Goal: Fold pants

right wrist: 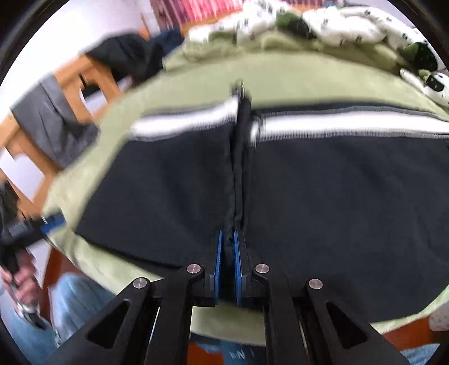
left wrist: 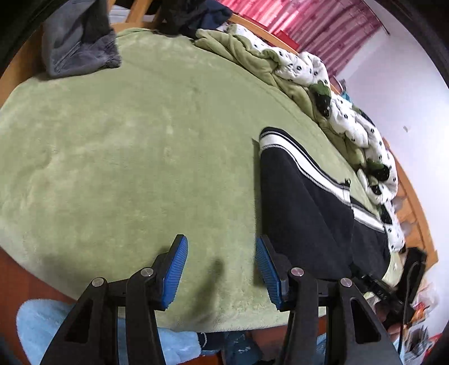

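Dark navy pants (left wrist: 306, 207) with a white side stripe lie on the green blanket (left wrist: 126, 157), to the right of my left gripper (left wrist: 221, 247). The left gripper is open and empty, hovering above the blanket's near edge. In the right wrist view the pants (right wrist: 322, 191) spread across the blanket (right wrist: 308, 75). My right gripper (right wrist: 228, 238) is shut on a pinched ridge of the pants fabric that runs away from the fingers. The left gripper also shows in the right wrist view (right wrist: 52, 220), held in a hand at the far left.
A grey garment (left wrist: 78, 47) lies at the blanket's far left corner. A rumpled white and green quilt (left wrist: 322, 92) runs along the far side. The wooden bed frame (right wrist: 78, 75) and a dark pile of clothes (left wrist: 193, 16) are behind. Light blue cloth (left wrist: 56, 331) is below the bed edge.
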A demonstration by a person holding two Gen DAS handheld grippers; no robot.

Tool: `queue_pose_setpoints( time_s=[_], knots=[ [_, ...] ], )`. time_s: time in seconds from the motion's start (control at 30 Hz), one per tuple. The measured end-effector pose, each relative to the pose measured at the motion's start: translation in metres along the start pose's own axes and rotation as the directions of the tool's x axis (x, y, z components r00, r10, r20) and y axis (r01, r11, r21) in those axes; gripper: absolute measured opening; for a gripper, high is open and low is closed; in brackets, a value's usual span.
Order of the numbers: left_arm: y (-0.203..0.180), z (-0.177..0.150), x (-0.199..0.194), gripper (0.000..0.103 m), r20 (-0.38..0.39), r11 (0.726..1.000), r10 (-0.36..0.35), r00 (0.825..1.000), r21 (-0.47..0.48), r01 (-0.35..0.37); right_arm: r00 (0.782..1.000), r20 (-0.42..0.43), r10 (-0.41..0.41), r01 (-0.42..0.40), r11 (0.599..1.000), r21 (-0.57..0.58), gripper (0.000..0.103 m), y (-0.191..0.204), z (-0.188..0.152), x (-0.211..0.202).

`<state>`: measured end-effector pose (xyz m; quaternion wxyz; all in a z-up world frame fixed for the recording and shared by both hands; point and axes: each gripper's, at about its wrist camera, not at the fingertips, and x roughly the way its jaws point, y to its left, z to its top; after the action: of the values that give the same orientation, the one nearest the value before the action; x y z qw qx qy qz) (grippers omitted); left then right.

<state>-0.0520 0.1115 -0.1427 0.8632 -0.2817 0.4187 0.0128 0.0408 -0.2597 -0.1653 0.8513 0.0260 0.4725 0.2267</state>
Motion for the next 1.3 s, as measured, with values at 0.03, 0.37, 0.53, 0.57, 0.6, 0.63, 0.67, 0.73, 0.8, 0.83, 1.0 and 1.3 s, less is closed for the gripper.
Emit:
queue_pose_setpoints(
  time_s=[0.03,0.37,0.53,0.57,0.6,0.63,0.67,0.73,0.8,0.83,1.0,1.3],
  knots=[
    [-0.002,-0.002,-0.003,0.048,0.007,1.0,0.01,1.0,0.024,-0.01,1.0,0.002,-0.012,0.012,0.999,-0.031,0.01,0.004,-0.001,-0.001],
    [-0.008,-0.003,-0.007,0.048,-0.008,1.0,0.005,1.0,0.028,-0.004,1.0,-0.007,-0.022,0.022,0.999,0.032,0.044,-0.006,0.044,0.027],
    [-0.009,-0.002,-0.012,0.048,-0.01,1.0,0.019,1.0,0.016,-0.019,1.0,-0.005,-0.017,0.017,0.998,0.056,0.031,-0.006,0.046,0.054],
    [-0.01,-0.002,-0.012,0.048,-0.01,1.0,0.013,1.0,0.007,-0.013,1.0,0.0,-0.02,0.02,0.999,0.029,0.025,-0.001,0.047,0.054],
    [-0.011,-0.002,-0.011,0.048,-0.007,1.0,0.014,1.0,0.004,-0.013,1.0,0.005,-0.023,0.023,1.0,0.019,0.018,0.002,0.048,0.054],
    [-0.014,-0.002,-0.011,0.049,-0.007,1.0,0.02,1.0,0.01,-0.02,0.999,0.024,-0.022,0.021,1.0,0.019,0.015,0.004,0.049,0.051],
    [-0.017,-0.003,-0.011,0.049,-0.008,0.999,0.031,0.999,0.02,-0.031,0.999,0.043,-0.007,0.007,1.0,0.018,0.014,0.003,0.048,0.047],
    [-0.024,-0.004,-0.012,0.049,-0.009,0.997,0.052,0.999,0.053,-0.052,0.995,0.096,0.021,-0.024,0.999,0.032,0.013,-0.004,0.05,0.027],
    [-0.033,-0.007,-0.013,0.049,-0.013,0.995,0.055,0.998,0.09,-0.053,0.986,0.165,0.028,-0.038,0.998,0.058,0.013,-0.014,0.048,0.0],
    [-0.037,-0.009,-0.013,0.049,-0.017,0.993,0.049,0.999,0.106,-0.047,0.977,0.215,0.007,-0.021,0.998,0.064,0.013,-0.022,0.048,-0.02],
    [-0.065,-0.015,0.0,0.049,-0.047,0.989,-0.002,0.999,0.15,0.009,0.981,0.181,-0.065,0.046,0.993,0.106,0.014,-0.065,0.042,-0.019],
    [-0.124,-0.003,0.037,0.049,-0.032,0.956,0.049,0.998,0.292,-0.038,0.977,0.153,-0.146,0.124,0.981,0.147,0.019,-0.064,0.019,-0.02]
  ],
)
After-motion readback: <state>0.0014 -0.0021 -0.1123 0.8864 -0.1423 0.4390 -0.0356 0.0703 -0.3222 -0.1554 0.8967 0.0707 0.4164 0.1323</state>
